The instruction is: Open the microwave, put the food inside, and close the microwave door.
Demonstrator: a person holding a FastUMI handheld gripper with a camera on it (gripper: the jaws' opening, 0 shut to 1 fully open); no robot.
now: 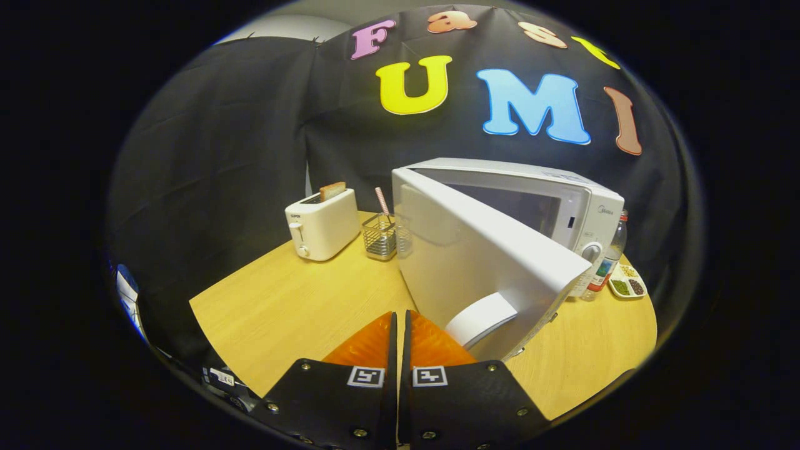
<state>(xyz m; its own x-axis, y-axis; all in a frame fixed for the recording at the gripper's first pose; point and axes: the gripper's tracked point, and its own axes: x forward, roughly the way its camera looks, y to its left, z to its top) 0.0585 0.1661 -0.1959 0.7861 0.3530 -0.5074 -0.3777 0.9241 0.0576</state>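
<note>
A white microwave (pixel 562 200) stands on the wooden table (pixel 294 306), just ahead of and to the right of my fingers. Its door (pixel 481 262) is swung partly open toward me, and the door's white handle (pixel 480 319) sits right beside my right fingertip. My gripper (pixel 400 315) is shut, its orange fingers (pixel 372 344) pressed together with nothing between them. The door hides most of the oven cavity. I cannot make out the food.
A white toaster (pixel 322 224) with a slice of bread (pixel 332 190) stands beyond my fingers to the left. Between toaster and microwave sits a wire basket (pixel 381 237) with a striped straw. A bottle (pixel 607 262) and a small snack tray (pixel 627 281) sit right of the microwave.
</note>
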